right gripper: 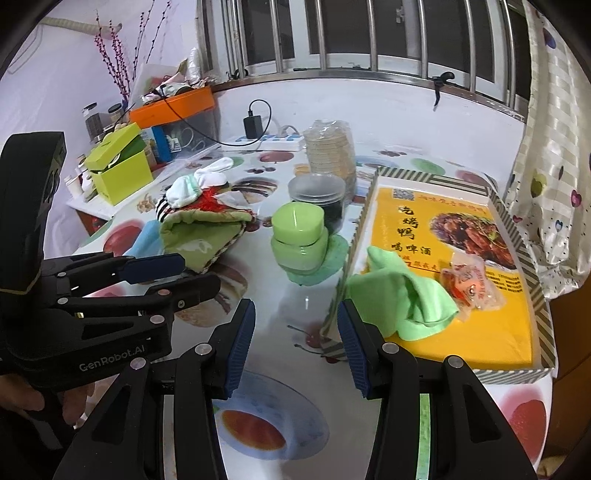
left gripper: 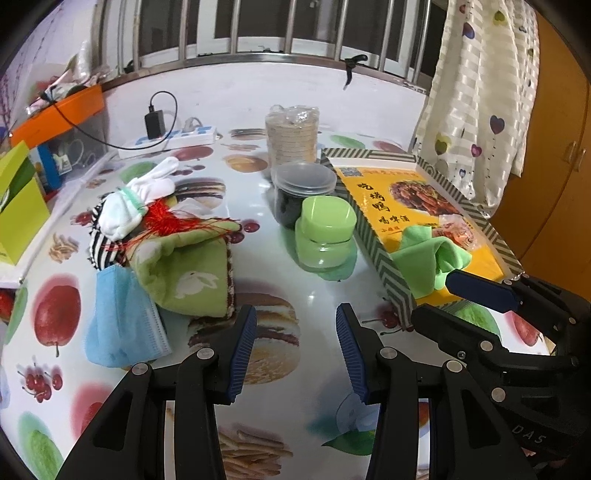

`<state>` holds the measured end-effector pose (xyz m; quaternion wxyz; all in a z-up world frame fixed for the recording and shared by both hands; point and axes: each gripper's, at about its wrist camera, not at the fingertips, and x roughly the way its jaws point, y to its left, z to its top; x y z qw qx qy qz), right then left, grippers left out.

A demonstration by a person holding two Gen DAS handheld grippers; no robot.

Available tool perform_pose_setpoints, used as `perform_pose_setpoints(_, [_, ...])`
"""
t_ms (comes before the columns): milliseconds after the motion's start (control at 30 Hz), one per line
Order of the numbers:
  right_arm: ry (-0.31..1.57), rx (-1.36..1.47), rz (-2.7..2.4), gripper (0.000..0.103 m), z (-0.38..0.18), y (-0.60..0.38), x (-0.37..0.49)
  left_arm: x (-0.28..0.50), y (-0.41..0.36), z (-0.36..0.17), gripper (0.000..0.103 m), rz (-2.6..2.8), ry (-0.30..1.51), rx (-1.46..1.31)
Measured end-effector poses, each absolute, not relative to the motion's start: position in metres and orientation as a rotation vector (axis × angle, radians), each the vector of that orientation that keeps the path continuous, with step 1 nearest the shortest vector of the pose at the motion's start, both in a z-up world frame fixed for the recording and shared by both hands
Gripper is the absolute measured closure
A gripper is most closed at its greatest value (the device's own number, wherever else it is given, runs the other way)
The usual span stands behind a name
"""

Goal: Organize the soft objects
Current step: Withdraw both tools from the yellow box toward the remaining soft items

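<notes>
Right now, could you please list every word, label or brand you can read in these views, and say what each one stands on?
"GenRobot.AI": white print on the black body of the left gripper.
"DAS": faint letters on the black body of the right gripper.
"吃烤鸭" and "喝啤酒": large dark characters on the yellow lid of the flat striped-edge box.
The box's QR code, smaller lines and the clear snack packet print are too blurred to read.

The room is lit from above with a cool light. The shiny table (left gripper: 306, 266) shows soft white glare near the green jar (left gripper: 325, 236). Shadows are pale and small. Both pictures bend hard at the edges, with dark round corners. The window bars (right gripper: 369, 33) curve. Close things look sharp.
</notes>
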<state>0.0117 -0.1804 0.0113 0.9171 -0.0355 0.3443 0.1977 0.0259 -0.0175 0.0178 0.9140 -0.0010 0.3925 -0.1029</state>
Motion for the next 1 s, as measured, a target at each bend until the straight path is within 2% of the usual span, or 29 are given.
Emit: perform_pose_setpoints(1000, [0.76,-0.12,0.542,0.055,-0.001,-0.121,0.021,0.023,0.086,0.001,0.059,0.013,0.817,-0.133])
